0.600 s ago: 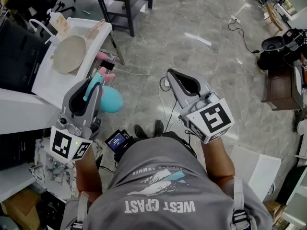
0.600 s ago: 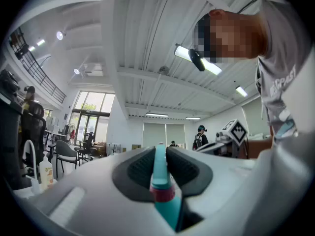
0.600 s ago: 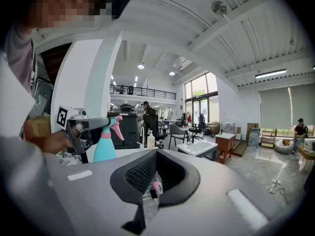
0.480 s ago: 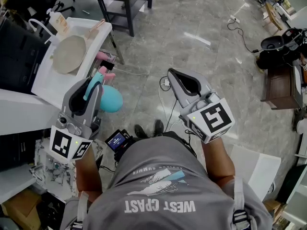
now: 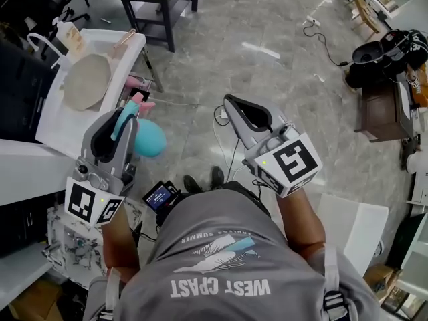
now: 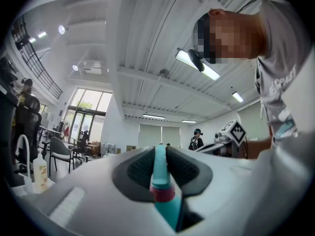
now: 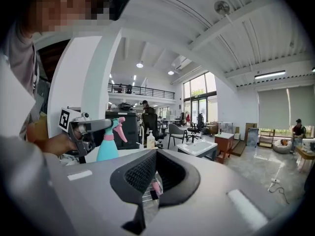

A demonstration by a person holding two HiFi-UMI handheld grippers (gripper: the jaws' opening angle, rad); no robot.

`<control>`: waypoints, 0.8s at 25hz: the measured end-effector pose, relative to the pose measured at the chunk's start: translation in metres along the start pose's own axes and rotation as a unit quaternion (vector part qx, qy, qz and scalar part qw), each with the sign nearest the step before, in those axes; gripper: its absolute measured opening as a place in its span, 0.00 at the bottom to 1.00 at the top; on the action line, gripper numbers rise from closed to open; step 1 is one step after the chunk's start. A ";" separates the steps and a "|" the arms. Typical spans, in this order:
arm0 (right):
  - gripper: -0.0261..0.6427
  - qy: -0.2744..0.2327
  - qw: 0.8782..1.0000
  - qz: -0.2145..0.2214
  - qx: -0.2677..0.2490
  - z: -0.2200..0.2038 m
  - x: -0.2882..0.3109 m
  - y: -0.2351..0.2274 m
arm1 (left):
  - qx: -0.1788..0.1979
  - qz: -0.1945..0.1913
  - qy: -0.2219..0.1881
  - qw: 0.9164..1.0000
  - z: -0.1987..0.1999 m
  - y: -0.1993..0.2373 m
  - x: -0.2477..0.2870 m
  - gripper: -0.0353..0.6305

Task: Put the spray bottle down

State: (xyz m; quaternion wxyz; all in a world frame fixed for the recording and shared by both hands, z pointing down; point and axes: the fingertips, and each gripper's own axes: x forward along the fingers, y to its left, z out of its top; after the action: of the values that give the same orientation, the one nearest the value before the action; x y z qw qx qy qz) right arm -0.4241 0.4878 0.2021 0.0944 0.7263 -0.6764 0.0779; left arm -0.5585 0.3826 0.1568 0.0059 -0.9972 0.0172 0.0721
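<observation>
**A:** Where is the spray bottle (image 5: 148, 139) to be found?

**B:** It is held off the floor (image 5: 200, 65) by the left tool (image 5: 128, 112), at the left of the scene, just right of the white bench (image 5: 50, 122). Its teal body is seen below the tool, and its pink trigger shows past the tool's tips on the far side.

**A:** How is the left tool set?

**B:** It is closed narrow on the bottle. In the left gripper view the teal head, ringed by a pink collar, is pinched between the two dark pads (image 6: 136, 169) and pressed from both sides.

**A:** And the right tool (image 5: 231, 104)?

**B:** It is held out at the right, well apart from the bottle, with its tips brought together. Nothing is gripped. In the right gripper view only a wire rack (image 7: 149, 195) with something pink on it is seen through the hollow between the pads.

**A:** Is the bottle touched by the bench?

**B:** No contact is shown. In the right gripper view the bottle (image 7: 107, 149) is seen upright in the air, clamped at its head.

**A:** What is laid on the bench?

**B:** A round beige disc (image 5: 83, 80) is laid on its far part. A pump bottle (image 5: 67, 37) is stood beyond that, near the far edge.
</observation>
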 end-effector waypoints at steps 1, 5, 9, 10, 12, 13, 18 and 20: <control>0.04 -0.003 1.000 0.002 0.003 0.002 0.002 0.002 | -0.001 -0.002 -0.002 1.000 0.000 0.003 0.000 0.16; 0.04 -0.014 1.000 -0.002 0.020 0.005 0.014 0.006 | -0.006 -0.010 -0.005 1.000 -0.003 0.014 -0.001 0.16; 0.04 -0.017 1.000 -0.006 0.021 0.008 0.022 0.004 | -0.004 -0.018 -0.008 1.000 -0.001 0.020 0.004 0.16; 0.04 -0.016 1.000 -0.007 0.022 0.009 0.024 0.003 | -0.004 -0.019 -0.008 1.000 -0.001 0.021 0.006 0.16; 0.04 -0.016 1.000 -0.009 0.023 0.008 0.028 -0.001 | -0.006 -0.018 -0.006 1.000 -0.004 0.026 0.009 0.16; 0.04 -0.017 1.000 -0.010 0.023 0.007 0.031 -0.005 | -0.006 -0.018 -0.005 1.000 -0.005 0.027 0.011 0.16; 0.04 -0.020 0.999 -0.008 0.031 0.004 0.045 -0.030 | -0.002 -0.013 0.008 1.000 -0.013 0.035 0.029 0.16; 0.04 -0.023 0.999 -0.004 0.036 0.004 0.051 -0.045 | 0.000 -0.006 0.014 1.000 -0.016 0.039 0.042 0.16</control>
State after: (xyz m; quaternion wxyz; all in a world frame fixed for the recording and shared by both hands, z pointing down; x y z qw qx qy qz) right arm -0.3757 0.4409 0.2091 0.0533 0.7332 -0.6726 0.0854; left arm -0.5164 0.3425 0.1663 0.0060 -0.9982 0.0111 0.0586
